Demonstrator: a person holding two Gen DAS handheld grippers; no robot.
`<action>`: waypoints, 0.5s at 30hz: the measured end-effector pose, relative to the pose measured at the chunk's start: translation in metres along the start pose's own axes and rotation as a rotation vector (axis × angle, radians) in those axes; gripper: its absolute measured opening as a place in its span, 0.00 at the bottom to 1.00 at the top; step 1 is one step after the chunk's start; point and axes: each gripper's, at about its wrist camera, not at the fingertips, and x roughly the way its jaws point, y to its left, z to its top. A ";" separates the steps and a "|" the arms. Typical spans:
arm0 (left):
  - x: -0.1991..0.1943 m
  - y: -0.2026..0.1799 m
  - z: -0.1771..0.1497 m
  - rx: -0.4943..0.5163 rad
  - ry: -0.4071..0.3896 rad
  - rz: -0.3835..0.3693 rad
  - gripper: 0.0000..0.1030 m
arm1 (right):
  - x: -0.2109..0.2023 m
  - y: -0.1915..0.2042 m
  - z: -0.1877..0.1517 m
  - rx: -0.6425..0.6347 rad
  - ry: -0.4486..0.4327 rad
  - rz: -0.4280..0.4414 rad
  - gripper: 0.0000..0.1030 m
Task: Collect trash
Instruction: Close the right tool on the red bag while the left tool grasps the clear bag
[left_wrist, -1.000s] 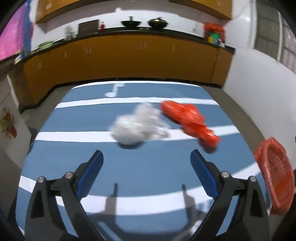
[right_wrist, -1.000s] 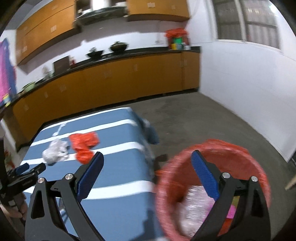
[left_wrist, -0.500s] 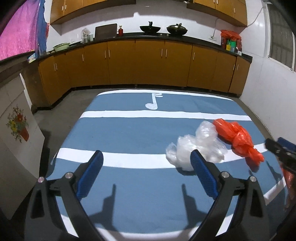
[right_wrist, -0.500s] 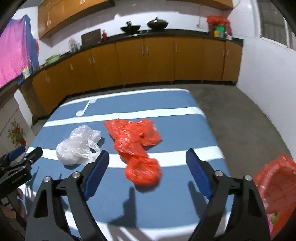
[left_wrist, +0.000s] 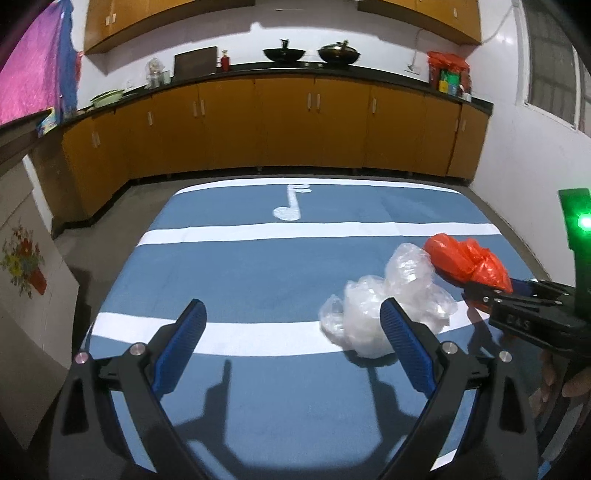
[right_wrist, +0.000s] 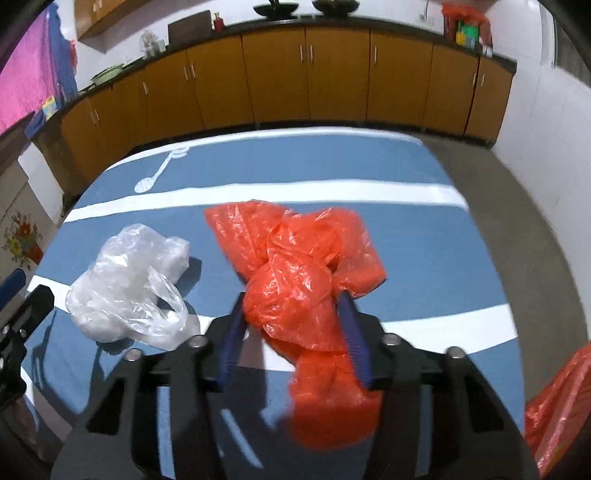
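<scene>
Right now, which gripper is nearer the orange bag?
Right. The right gripper has its jaws closed around the orange bag. The left gripper hangs open over the table, with the clear bag between it and the orange one.

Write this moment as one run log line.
right gripper: shut on orange bag | left gripper: open, empty | clear bag: on table

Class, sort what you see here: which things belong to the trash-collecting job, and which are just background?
Job:
- orange plastic bag, clamped in the right gripper
- clear plastic bag
- left gripper, open
- red bin liner at the table's edge

Background:
- blue striped tablecloth
- woks
- cabinets
</scene>
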 end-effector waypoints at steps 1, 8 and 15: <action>0.001 -0.003 0.001 0.005 0.004 -0.013 0.90 | -0.003 -0.003 -0.002 0.013 -0.008 0.003 0.40; 0.014 -0.035 0.007 0.074 0.004 -0.054 0.90 | -0.037 -0.029 -0.030 0.043 -0.028 -0.020 0.38; 0.048 -0.056 0.015 0.128 0.080 -0.056 0.90 | -0.062 -0.046 -0.048 0.069 -0.043 -0.032 0.38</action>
